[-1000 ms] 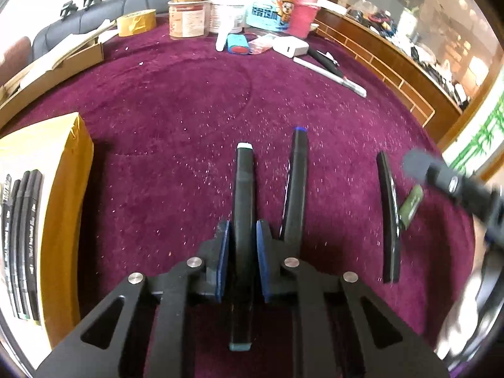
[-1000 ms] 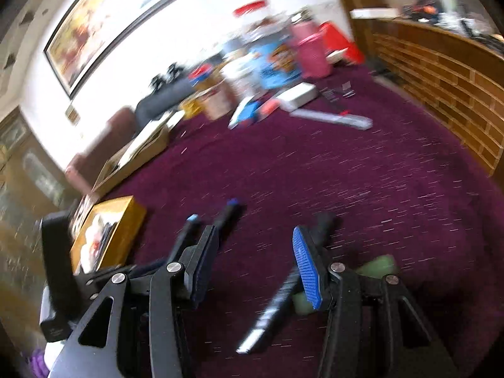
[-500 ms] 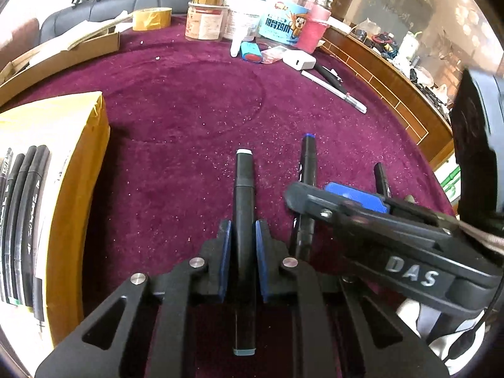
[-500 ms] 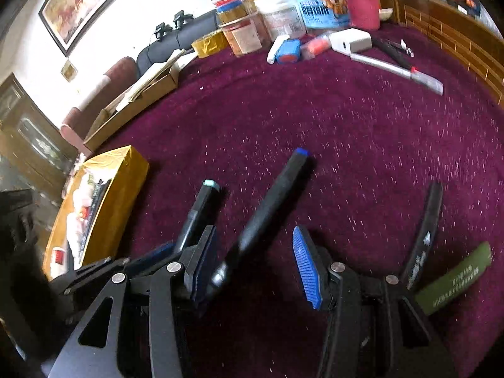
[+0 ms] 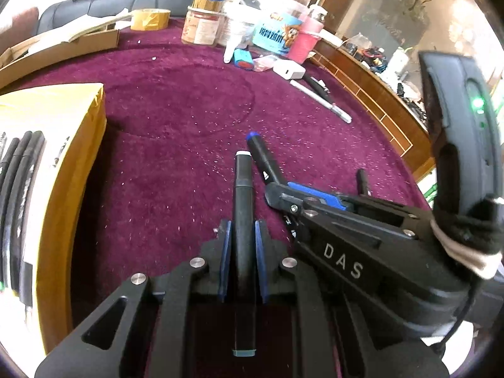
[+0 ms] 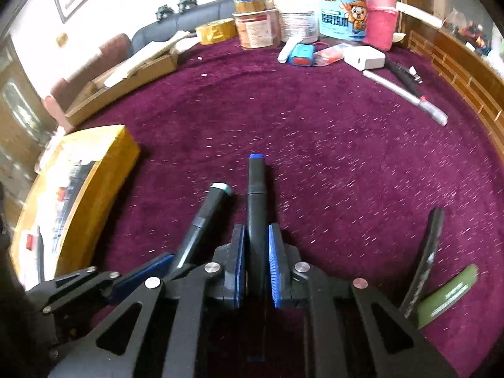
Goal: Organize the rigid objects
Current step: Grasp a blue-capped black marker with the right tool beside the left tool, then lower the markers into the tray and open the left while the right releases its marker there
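Note:
My left gripper (image 5: pixel 242 230) is shut on a black marker with a pale teal cap (image 5: pixel 242 201), which points away over the purple cloth. Just to its right, my right gripper (image 6: pixel 256 236) holds a black marker with a blue cap (image 6: pixel 256 195). Its jaws are closing tight and the blue pads press both sides. The left wrist view shows the right gripper (image 5: pixel 283 193) and the blue-capped marker (image 5: pixel 260 154) angled toward my marker. The right wrist view shows the left gripper (image 6: pixel 141 271) and the teal-capped marker (image 6: pixel 208 211). A yellow box (image 5: pixel 72 157) with several black pens (image 5: pixel 19 189) lies left.
A black pen (image 6: pixel 428 252) and a green flat piece (image 6: pixel 447 296) lie on the cloth at the right. Jars, a tape roll (image 6: pixel 215 33), a white charger (image 6: pixel 363 58), a utility knife (image 6: pixel 406 96) and a cardboard box (image 6: pixel 126 75) line the far side. A wooden rim (image 6: pixel 456 75) borders the right.
The right gripper came in from the right beside the left one. Its jaws went from open around the blue-capped marker to shut on it. The left gripper kept its grip.

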A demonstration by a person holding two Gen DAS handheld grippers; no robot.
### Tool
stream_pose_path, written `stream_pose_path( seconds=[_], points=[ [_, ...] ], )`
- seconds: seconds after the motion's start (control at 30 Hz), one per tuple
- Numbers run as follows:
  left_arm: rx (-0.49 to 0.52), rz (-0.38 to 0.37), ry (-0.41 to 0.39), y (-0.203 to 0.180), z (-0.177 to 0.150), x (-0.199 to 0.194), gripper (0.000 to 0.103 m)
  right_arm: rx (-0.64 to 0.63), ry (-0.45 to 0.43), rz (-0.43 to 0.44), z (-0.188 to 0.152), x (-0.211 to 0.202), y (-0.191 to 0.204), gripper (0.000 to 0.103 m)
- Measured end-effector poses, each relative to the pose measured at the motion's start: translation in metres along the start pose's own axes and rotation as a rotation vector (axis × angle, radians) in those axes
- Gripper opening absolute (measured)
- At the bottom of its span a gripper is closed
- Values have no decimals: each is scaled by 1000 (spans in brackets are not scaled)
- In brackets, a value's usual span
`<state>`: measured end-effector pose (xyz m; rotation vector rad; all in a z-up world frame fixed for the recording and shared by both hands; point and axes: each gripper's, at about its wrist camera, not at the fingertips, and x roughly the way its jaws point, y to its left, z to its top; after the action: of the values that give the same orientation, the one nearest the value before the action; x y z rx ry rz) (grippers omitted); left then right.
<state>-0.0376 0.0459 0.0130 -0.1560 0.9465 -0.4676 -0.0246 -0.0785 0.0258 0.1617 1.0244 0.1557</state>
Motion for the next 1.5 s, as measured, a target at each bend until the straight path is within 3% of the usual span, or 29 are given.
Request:
stream_pose_path(
  seconds=[0.23, 0.43, 0.67, 0.87, 1.03, 1.17, 1.33, 1.5],
  points=[
    [-27, -68, -66, -3, -7, -40, 12, 122, -48, 215, -13, -35, -10, 12],
    [-20, -52, -135, 13, -18, -96, 12, 58, -105, 293, -11, -67, 22, 13],
    [-147, 69, -224, 79, -50, -160, 12, -35, -40, 420, -18, -55, 90, 13],
    [-296, 211, -202, 143, -76, -173, 12, -168, 64, 515, -36, -36, 166, 13],
    [-382, 262, -128, 177, -87, -157, 13, -293, 120, 483, -52, -17, 217, 13],
    [-386, 295, -132, 180, -94, -150, 12, -377, 174, 387, -68, 13, 242, 13],
    [-377, 324, -146, 184, -92, -154, 14, -396, 140, 294, -66, 24, 248, 13],
    [-354, 374, -160, 182, -90, -157, 31, -423, 87, 235, -63, 23, 256, 15]
  ],
)
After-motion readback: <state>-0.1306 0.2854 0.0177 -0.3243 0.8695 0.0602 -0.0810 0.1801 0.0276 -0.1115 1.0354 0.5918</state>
